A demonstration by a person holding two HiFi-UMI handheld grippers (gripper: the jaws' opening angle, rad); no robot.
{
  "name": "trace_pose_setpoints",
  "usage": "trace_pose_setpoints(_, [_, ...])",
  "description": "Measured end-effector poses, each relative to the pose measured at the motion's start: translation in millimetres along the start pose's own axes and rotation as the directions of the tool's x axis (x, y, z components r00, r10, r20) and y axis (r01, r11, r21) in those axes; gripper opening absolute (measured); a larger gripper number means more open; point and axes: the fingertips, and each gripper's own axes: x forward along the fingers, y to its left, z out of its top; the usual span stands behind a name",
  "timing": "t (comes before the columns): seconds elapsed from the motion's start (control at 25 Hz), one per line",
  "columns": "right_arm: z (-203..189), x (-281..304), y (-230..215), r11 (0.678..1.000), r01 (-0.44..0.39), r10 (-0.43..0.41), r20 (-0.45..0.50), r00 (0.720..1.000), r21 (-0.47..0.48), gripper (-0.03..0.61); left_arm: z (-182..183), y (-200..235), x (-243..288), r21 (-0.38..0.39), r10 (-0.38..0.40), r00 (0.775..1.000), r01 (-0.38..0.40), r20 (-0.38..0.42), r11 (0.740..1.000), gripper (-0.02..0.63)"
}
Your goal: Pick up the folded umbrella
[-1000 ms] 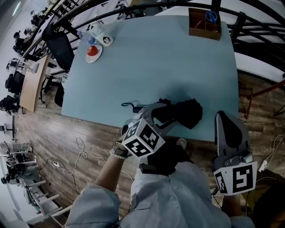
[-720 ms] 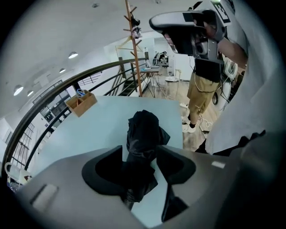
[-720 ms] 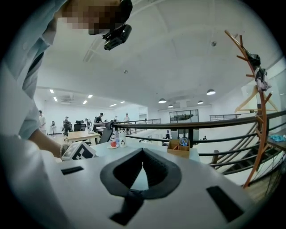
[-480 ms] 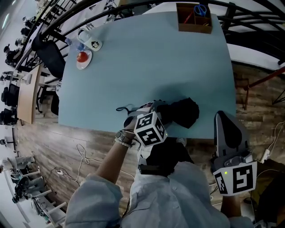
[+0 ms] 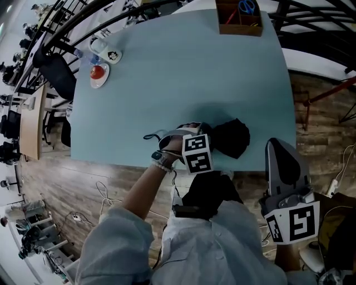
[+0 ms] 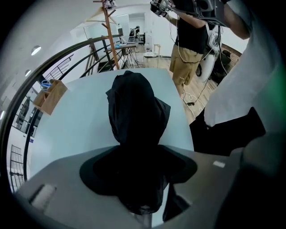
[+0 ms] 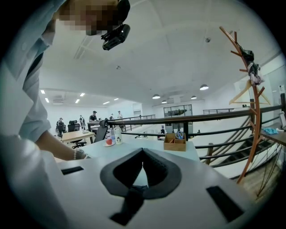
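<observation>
The folded black umbrella [image 5: 231, 138] lies near the front edge of the pale blue table [image 5: 183, 72], its wrist strap [image 5: 151, 135] trailing left. My left gripper [image 5: 192, 132] points steeply down over the umbrella's left end. In the left gripper view the umbrella [image 6: 134, 107] runs away from between the jaws of the left gripper [image 6: 138, 172], which have just been opening; I see no pad pressing on it. My right gripper [image 5: 278, 146] hangs off the table's front right edge, tips together, holding nothing. In its own view the right gripper [image 7: 143, 152] faces across the table.
A wooden box with scissors [image 5: 239, 16] stands at the table's far edge. A plate with a red item [image 5: 98, 74] and a mug [image 5: 111, 54] sit at the far left corner. A black chair [image 5: 53, 69] stands beyond, and railings ring the table. A wooden coat stand [image 7: 250, 89] rises at right.
My left gripper has sunk onto the umbrella's left end and rolled, its marker cube turning. The right gripper has stayed where it was.
</observation>
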Motion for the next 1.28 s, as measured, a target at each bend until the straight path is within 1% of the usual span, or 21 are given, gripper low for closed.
trace_pose_setpoints(0.16, [-2.5, 3.8, 3.4, 1.0, 0.001, 0.0, -0.007, 1.0, 0.004, 0.0, 0.2, -0.1, 3.5, -0.004, -0.064, 0.998, 0.064, -0.011, 0.998, 0.247])
trace_pose_setpoints(0.32, [-5.0, 6.5, 6.6, 1.0, 0.009, -0.008, -0.01, 1.0, 0.008, 0.0, -0.1, -1.7, 10.4, -0.001, -0.144, 0.989, 0.144, -0.039, 0.99, 0.259])
trace_pose_setpoints(0.44, [-4.1, 8.0, 6.4, 1.0, 0.019, -0.019, -0.013, 1.0, 0.014, 0.0, -0.7, -2.6, 13.7, 0.001, -0.176, 0.983, 0.177, -0.054, 0.984, 0.271])
trace_pose_setpoints(0.76, [-4.6, 8.0, 6.5, 0.998, 0.058, -0.058, -0.018, 0.998, 0.025, 0.0, -0.9, -3.9, 29.5, 0.023, -0.181, 0.978, 0.185, -0.102, 0.983, 0.296])
trace_pose_setpoints(1.0, [-3.8, 7.6, 10.8, 0.995, 0.09, -0.089, -0.021, 0.996, 0.035, 0.0, 0.4, -4.5, 29.0, 0.025, -0.174, 0.981, 0.177, -0.089, 0.984, 0.296])
trace_pose_setpoints(1.28, [2.6, 9.4, 23.0, 0.993, 0.12, -0.12, -0.013, 0.993, 0.021, 0.0, 0.8, -2.3, 28.0, 0.031, -0.148, 0.988, 0.149, -0.036, 0.988, 0.296])
